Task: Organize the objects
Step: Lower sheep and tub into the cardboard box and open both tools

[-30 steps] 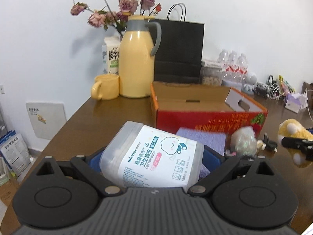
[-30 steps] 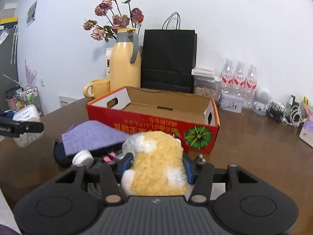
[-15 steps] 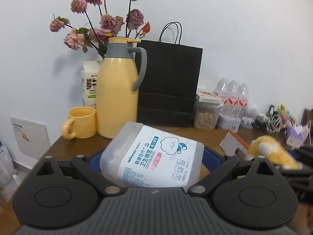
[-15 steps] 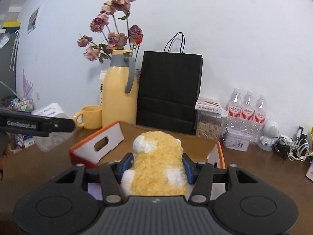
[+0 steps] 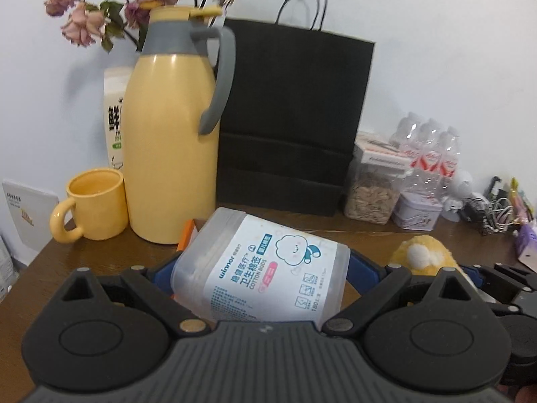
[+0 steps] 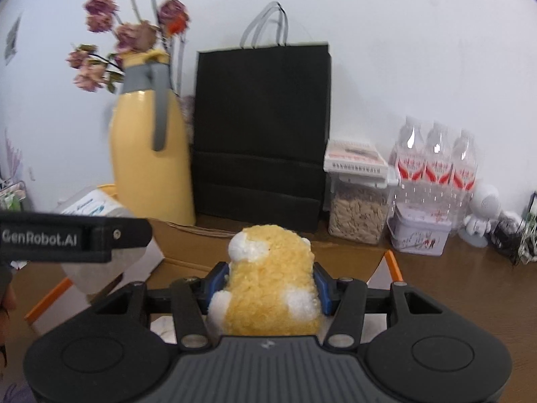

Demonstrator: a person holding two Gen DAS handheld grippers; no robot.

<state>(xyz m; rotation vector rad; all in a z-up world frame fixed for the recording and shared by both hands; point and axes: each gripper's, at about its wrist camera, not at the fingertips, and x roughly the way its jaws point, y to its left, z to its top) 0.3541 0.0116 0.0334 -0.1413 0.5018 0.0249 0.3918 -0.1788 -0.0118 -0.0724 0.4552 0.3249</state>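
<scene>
the cotton bud box (image 5: 265, 268) is pinched between the blue pads of the left gripper (image 5: 265, 272), tilted with its label up, and is carried above the near left end of the cardboard box (image 6: 188, 245), whose orange edge shows just under it. the yellow plush toy (image 6: 268, 278) is squeezed between the pads of the right gripper (image 6: 268, 280) and is held over the box's brown floor, nearer the right end flap. both things are judged to be on the way into the box, so the step in hand is a lowering and release. it is best done one side at a time: the plush should be let down until it is borne by the floor before the pads are spread, since soft pile may cling. the cotton bud box should be levelled first, because a tilted hard tub may tip onto its side when freed. the left gripper is seen close beside the plush, so a collision should be guarded against. the yellow jug (image 5: 174, 141) and black paper bag (image 5: 292, 117) beyond the far wall should be kept clear.
</scene>
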